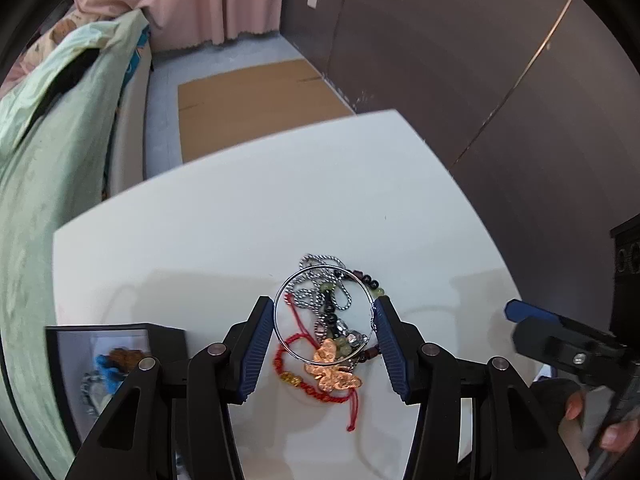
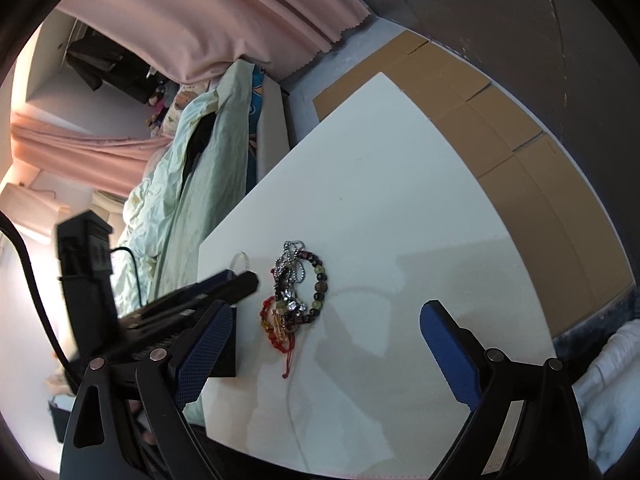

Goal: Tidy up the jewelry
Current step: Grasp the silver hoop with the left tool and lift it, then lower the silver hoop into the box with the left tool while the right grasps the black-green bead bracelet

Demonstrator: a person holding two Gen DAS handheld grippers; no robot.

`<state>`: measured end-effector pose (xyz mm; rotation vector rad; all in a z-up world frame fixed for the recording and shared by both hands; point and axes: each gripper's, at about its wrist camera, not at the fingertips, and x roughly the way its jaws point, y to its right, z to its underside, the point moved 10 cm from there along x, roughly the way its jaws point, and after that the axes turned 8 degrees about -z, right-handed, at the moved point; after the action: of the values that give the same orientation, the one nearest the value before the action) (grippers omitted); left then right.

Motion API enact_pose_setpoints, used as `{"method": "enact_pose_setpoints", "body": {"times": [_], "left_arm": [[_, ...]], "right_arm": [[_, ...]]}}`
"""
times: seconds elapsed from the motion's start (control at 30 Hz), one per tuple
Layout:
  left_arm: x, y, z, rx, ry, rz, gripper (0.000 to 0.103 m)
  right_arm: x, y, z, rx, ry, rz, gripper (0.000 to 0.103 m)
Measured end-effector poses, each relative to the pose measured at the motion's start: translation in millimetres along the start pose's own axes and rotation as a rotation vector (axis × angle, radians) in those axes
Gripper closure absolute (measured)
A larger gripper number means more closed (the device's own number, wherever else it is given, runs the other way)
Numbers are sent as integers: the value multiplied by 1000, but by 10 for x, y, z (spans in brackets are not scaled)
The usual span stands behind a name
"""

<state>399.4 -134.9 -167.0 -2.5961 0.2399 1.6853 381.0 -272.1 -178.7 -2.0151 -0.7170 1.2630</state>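
Left gripper: fingers spread, touching silver bangle sides, above pile.
Right gripper: wide open, empty.
Risk: bangle could drag tangled chain.

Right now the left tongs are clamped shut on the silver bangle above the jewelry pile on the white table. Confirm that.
Not quite. The left tongs are open, not clamped: the left wrist view shows their pads standing either side of the bangle, which sits over the jewelry pile on the white table. Whether the pads touch the bangle is unclear.
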Motion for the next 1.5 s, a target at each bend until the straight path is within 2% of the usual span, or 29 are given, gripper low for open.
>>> {"method": "enact_pose_setpoints", "body": {"times": [0.1,0.37,0.7,0.77,1.0,1.1,1.13,1.27,1.37,1.5], "left_arm": [[-109,-70,-24,-7,23,9,50],[-359,-399,-38,-36,88,27,50],[-578,-930,61,-90,149,35,50],[-614,-1017,101,-98,155,42,50],[-641,-1187,243,-100,152,55,50],[-638,-1223,314,-100,147,62,50],[-632,-1230,333,-98,144,62,50],[-633,-1253,398,-88,140,56,50],[-642,-1272,414,-92,138,69,50],[-688,-1297,406,-110,147,109,48]], "right_arm": [[10,-65,-3,-27,8,6,10],[156,-119,24,-75,-27,57,39],[540,-202,19,-203,-79,243,60],[594,-205,8,-222,-83,285,67],[709,-213,35,-247,-108,350,68],[753,-176,23,-267,-119,407,68],[767,-147,21,-270,-122,431,70],[747,-87,5,-285,-123,517,91],[719,-90,-11,-276,-141,521,92],[561,-255,-75,-313,-103,525,92]]}}
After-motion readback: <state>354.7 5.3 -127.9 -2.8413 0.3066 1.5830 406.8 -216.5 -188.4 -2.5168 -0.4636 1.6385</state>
